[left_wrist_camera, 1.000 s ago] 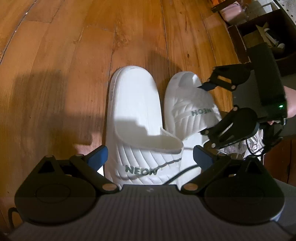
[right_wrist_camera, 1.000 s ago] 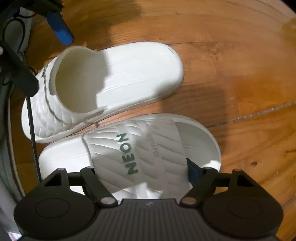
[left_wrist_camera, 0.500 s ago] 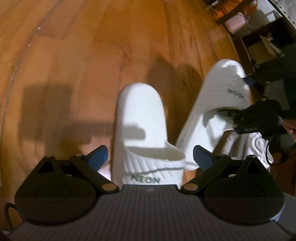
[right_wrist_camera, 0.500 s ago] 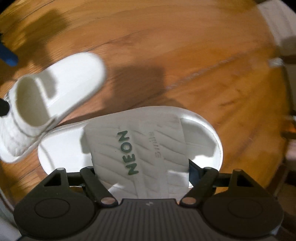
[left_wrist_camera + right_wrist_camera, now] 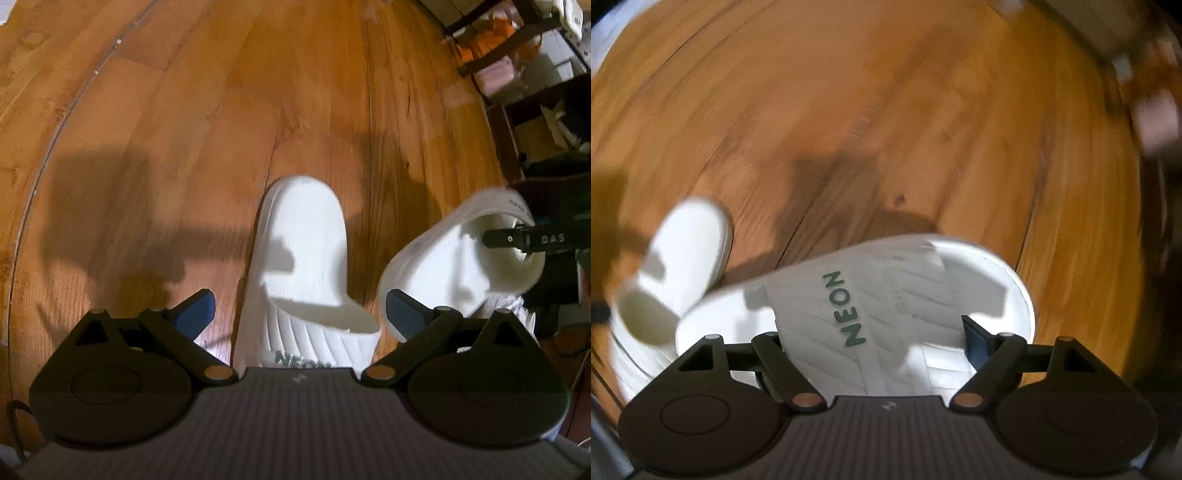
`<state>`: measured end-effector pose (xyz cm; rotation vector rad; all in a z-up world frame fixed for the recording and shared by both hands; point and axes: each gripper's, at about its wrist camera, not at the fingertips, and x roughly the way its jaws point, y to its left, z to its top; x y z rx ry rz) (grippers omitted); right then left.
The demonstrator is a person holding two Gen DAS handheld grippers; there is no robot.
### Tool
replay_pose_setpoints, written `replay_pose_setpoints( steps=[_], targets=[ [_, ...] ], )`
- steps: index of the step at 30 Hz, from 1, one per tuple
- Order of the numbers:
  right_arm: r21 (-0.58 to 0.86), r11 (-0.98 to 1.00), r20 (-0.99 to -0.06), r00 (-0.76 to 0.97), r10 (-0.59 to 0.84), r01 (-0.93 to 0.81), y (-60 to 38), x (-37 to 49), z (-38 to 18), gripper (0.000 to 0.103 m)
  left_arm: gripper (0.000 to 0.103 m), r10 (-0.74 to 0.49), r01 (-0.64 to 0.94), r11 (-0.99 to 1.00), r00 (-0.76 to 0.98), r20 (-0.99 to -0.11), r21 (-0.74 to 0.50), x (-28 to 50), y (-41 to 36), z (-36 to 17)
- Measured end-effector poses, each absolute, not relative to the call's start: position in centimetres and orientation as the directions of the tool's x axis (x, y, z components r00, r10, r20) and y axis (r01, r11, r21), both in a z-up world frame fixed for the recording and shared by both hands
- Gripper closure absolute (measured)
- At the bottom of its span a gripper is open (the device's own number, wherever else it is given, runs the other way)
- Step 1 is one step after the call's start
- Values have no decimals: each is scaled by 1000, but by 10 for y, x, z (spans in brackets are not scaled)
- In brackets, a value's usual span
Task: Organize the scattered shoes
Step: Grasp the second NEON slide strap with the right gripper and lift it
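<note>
Left tool (image 5: 297, 314) spread wide around one white slipper (image 5: 301, 258) above the wood floor (image 5: 184, 129), not squeezing it, right tool (image 5: 871, 347) clamped on the other white slipper (image 5: 886, 295), lifted off the floor, dark shelf (image 5: 535, 110) with blurry things at the far right

You have two white slides in front of you. The one between your left gripper's (image 5: 299, 314) blue fingertips (image 5: 194, 312) is plain white (image 5: 303, 236) on the footbed, its strap ribbed with slanting grooves and lettered NEON in dark green. The slide in your right gripper (image 5: 871, 339) is white (image 5: 886, 291) too, with the same feathered ribbing and green NEON. Both grippers are black with a grey ribbed body. The floor (image 5: 184, 110) is orange-brown wood planks with dark grain streaks.
</note>
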<state>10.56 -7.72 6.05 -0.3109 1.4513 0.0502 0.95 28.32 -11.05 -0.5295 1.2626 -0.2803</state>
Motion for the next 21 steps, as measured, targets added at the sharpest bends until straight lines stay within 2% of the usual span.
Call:
replay_pose_setpoints(
  steps=[2,5,9,15,21],
  targets=[
    [-1,999,-998,68,2,-43,-106,114,66,23,2,-463,-101,855,297,-835,-509,10,284,-112],
    [180,972,-983,56,173,148,-132,113,66,23,2,-449,-98,863,299,-842,-495,9,282,-112],
    [451,704,-857,46,513,548,-165,87,33,24,2,-430,-93,875,303,-850,-476,9,279,-112],
    [470,562,-791,41,611,681,-144,38,-1,24,2,-354,-55,921,296,-887,-386,7,269,-113],
    [483,409,-722,88,687,775,-131,-8,-31,21,2,-368,-43,918,282,-886,-395,7,266,-116]
  ],
)
